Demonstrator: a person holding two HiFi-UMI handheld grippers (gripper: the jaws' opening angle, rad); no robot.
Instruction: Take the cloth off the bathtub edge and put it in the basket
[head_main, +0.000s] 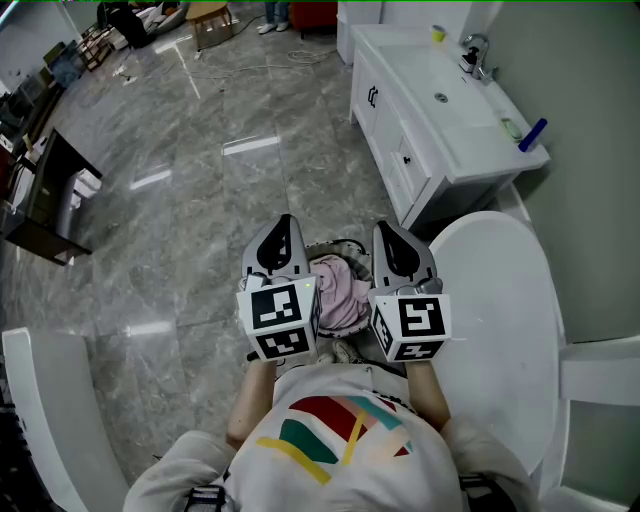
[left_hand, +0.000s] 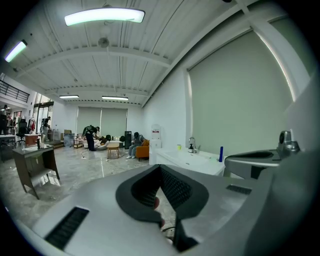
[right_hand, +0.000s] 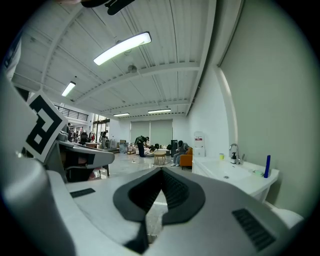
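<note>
The pink cloth lies crumpled in a dark wire basket on the floor, just in front of the person. My left gripper hangs above the basket's left side and my right gripper above its right side, both pointing forward and level. Each one's jaws are closed together with nothing between them, as the left gripper view and the right gripper view show. The white bathtub curves along the right, its edge bare. The marker cubes hide the basket's near part.
A white vanity with a sink stands ahead on the right, with a blue bottle on its near corner. A dark table is at the left and a white fixture at the lower left. Grey tiled floor stretches ahead.
</note>
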